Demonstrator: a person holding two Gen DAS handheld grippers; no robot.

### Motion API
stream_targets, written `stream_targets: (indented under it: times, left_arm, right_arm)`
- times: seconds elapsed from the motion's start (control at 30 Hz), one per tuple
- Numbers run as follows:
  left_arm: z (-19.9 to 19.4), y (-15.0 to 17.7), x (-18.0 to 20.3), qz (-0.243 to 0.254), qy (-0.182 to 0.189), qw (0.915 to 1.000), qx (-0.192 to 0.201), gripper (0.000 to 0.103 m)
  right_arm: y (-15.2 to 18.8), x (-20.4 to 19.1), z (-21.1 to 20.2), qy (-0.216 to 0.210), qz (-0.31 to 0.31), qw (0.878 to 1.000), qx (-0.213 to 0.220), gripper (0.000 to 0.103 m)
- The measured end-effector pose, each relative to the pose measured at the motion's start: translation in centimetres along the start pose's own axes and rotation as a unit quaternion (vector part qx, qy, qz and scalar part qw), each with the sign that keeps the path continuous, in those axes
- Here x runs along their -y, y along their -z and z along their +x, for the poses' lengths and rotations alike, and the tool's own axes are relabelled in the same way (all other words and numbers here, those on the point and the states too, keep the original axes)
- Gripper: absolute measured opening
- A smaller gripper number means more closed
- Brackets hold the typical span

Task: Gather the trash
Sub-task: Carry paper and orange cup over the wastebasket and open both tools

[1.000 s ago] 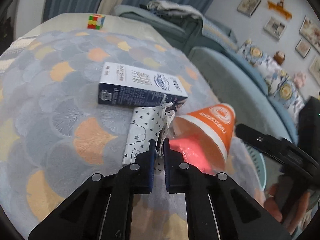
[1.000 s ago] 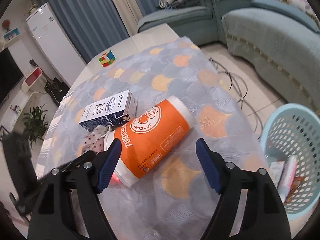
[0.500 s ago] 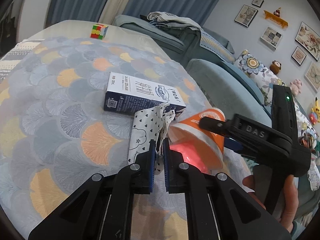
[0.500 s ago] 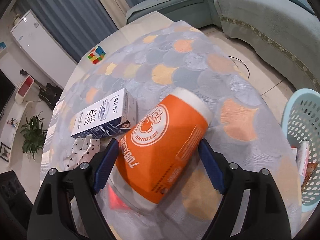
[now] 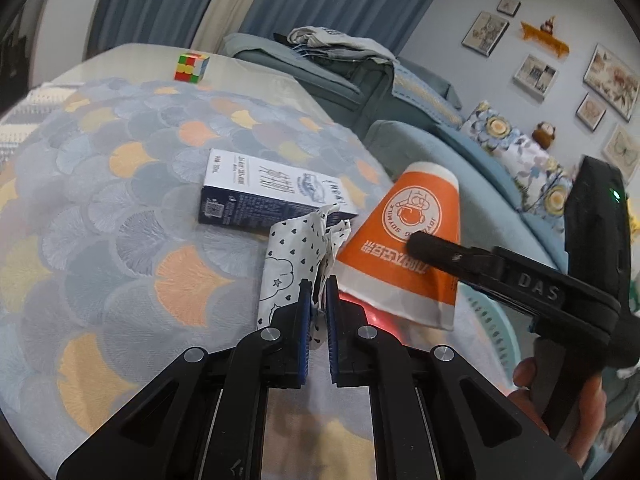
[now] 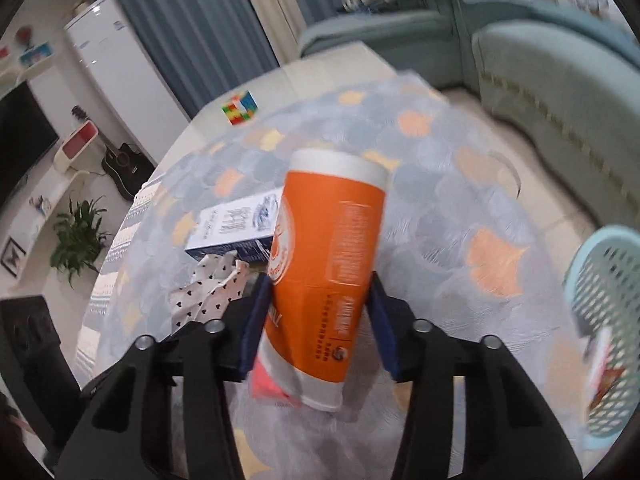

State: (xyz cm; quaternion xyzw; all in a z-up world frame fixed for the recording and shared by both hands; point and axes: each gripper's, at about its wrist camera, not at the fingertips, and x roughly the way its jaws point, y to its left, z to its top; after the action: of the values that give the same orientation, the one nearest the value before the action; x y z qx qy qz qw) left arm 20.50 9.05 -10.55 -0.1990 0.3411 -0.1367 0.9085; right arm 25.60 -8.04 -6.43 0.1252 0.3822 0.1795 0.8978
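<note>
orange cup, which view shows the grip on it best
The right wrist view: the orange cup fills the centre with both fingers on its sides. The left wrist view shows the cup side-on, one finger across it.

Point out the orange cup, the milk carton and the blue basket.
orange cup point(image 6: 332, 248): right wrist view, side wall.
milk carton point(image 5: 276, 184): left wrist view, top face.
blue basket point(image 6: 604, 280): right wrist view, perforated wall.

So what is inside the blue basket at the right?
In the right wrist view, the basket holds some flat packets, white and reddish, seen through its open top. They are blurred, so what they are cannot be told. Its bottom is out of view.
</note>
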Motion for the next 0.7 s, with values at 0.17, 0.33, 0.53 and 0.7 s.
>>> stream_targets:
  times: [0.17, 0.33, 0.53, 0.7]
  left_arm:
    - [-2.5, -1.1, 2.6, 0.014, 0.032, 0.9991, 0.021, 0.005]
    - [-4.2, -2.3, 7.7, 0.045, 0.073, 0.9958, 0.033, 0.005]
    - [-3.4, -2.5, 14.7, 0.084, 0.118, 0.9892, 0.023, 0.005]
    - [-0.8, -1.2, 20.8, 0.126, 0.142, 0.9819, -0.001, 0.005]
  right_arm:
    - [-0.5, 1.2, -5.2, 0.006, -0.006, 0.999, 0.052, 0.041]
    - [-1.0, 3.3, -11.0, 0.036, -0.007, 0.993, 0.110, 0.041]
    - [-1.3, 7.5, -17.0, 0.098, 0.005, 0.983, 0.157, 0.041]
    - [-0.7, 12.4, -20.3, 0.150, 0.040, 0.973, 0.172, 0.042]
